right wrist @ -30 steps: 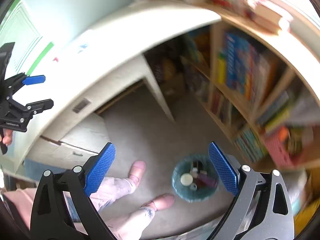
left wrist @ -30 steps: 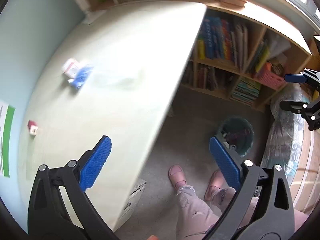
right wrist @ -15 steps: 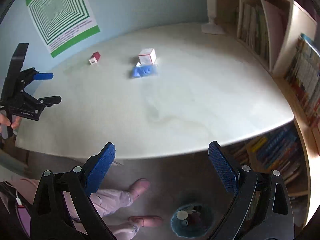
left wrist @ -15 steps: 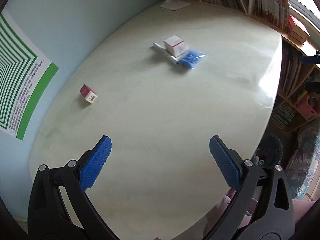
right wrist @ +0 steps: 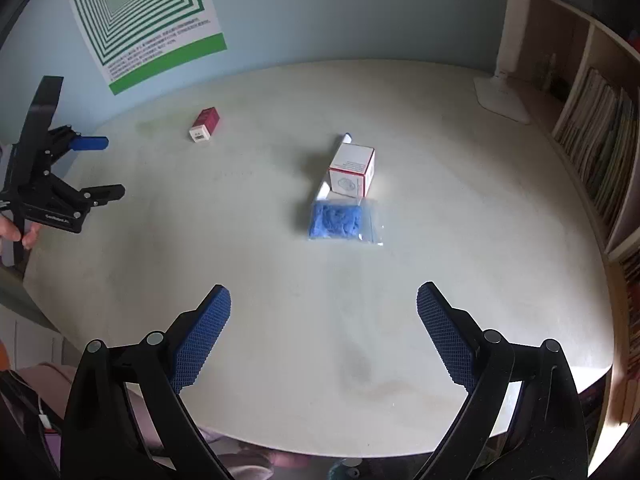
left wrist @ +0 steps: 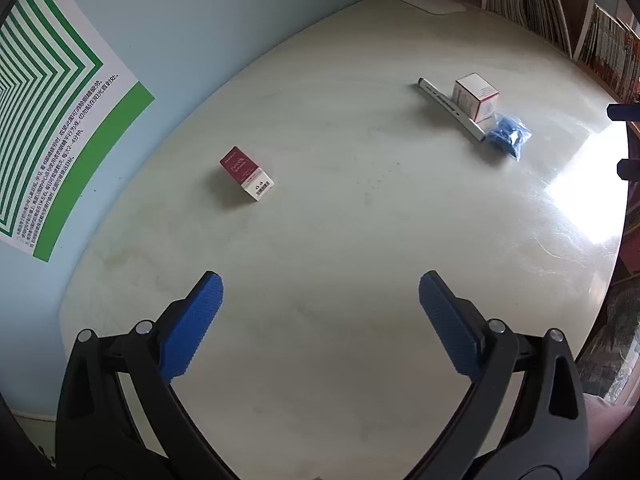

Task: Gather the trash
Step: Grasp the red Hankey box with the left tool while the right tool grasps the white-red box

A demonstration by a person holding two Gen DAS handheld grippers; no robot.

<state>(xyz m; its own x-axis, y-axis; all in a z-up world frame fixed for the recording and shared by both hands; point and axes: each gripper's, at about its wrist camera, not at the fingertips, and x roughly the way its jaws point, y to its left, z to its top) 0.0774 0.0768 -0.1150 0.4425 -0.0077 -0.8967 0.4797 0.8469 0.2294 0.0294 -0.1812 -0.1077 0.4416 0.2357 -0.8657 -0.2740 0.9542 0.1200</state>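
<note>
A small red and white box [left wrist: 247, 174] lies on the pale table [left wrist: 340, 248], also in the right wrist view [right wrist: 205, 125]. A white box with red edges [left wrist: 475, 97] [right wrist: 352, 171], a white marker pen [left wrist: 450, 109] [right wrist: 334, 168] and a clear bag of blue stuff [left wrist: 507, 139] [right wrist: 343, 220] lie together further right. My left gripper [left wrist: 320, 312] is open and empty over the near table; it also shows in the right wrist view [right wrist: 94, 168]. My right gripper [right wrist: 322, 324] is open and empty, short of the blue bag.
A green striped poster [right wrist: 144, 16] hangs on the blue wall. A white lamp base [right wrist: 502, 98] stands at the table's far right. Bookshelves [right wrist: 600, 140] line the right side. A bin rim [right wrist: 344, 472] peeks out below the table's near edge.
Both grippers have swung up from the floor and the bin to face the tabletop and moved closer to the items. Both stay open and empty.
</note>
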